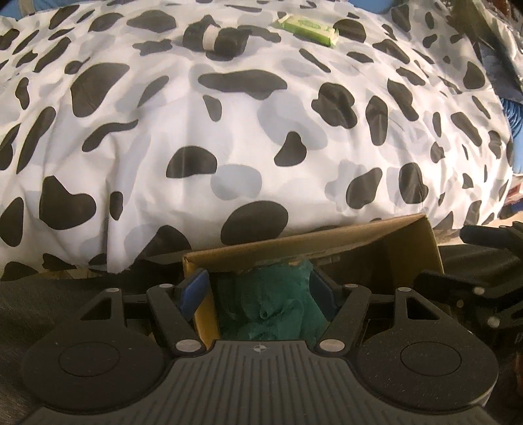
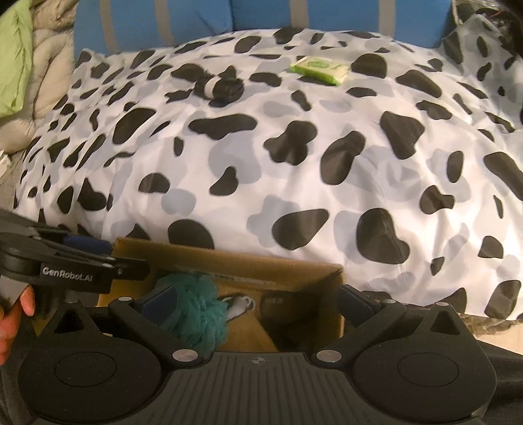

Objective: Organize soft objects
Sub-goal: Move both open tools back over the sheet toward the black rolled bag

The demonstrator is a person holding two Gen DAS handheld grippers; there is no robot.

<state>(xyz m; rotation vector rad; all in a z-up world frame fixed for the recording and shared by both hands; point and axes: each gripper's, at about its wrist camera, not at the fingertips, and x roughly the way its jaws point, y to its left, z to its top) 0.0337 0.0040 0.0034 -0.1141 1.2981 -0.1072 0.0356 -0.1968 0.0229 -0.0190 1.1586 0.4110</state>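
Note:
A brown cardboard box [image 1: 327, 238] sits at the near edge of the bed, also in the right wrist view [image 2: 248, 261]. A teal fluffy soft object [image 1: 271, 307] lies inside it and shows in the right wrist view [image 2: 196, 307]. My left gripper [image 1: 258, 294] is over the box, its blue pads [image 1: 196, 291] apart on either side of the teal object, one pad outside the box wall. My right gripper [image 2: 258, 300] is open over the box, holding nothing. A black rolled sock bundle with a white band [image 1: 214, 37] [image 2: 220, 86] and a green tissue pack [image 1: 307, 27] [image 2: 318, 68] lie far on the bed.
The bed is covered by a cow-print duvet [image 1: 261, 130] [image 2: 294, 163]. Blue striped cushions [image 2: 261, 16] and a beige and green quilt [image 2: 19, 75] are behind it. A black-and-white item [image 2: 240, 305] lies in the box. The left gripper's body [image 2: 65, 264] crosses the right view.

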